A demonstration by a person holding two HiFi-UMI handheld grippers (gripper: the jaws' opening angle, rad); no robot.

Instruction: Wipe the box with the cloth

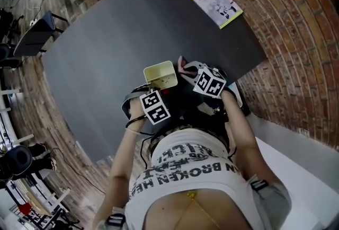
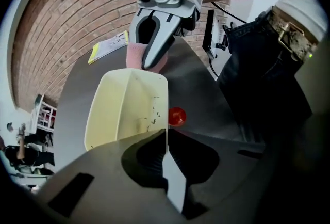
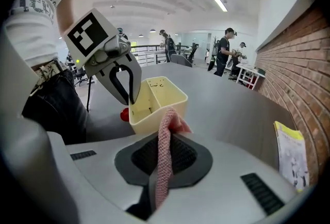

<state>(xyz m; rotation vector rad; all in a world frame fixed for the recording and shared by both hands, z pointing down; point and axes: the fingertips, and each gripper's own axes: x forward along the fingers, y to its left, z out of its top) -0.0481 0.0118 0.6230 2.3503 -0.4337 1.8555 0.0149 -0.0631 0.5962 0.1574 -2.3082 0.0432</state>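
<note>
Box (image 2: pixel 121 109): cream, open-topped, upright on the dark desk (image 1: pixel 116 38), near the edge where the person stands.
Left gripper (image 2: pixel 166 138): pinching one side wall of the box, one jaw inside it and one outside.
Right gripper (image 3: pixel 164 138): pressed together on the cloth, just beside the box, across from the left gripper.
Cloth (image 3: pixel 163 166): pink knit, its free end up by the box's rim; contact unclear.
Red ball (image 2: pixel 177 116): small, on the desk just beside the box.
Booklet (image 1: pixel 214 3): flat, well apart from the box.
</note>
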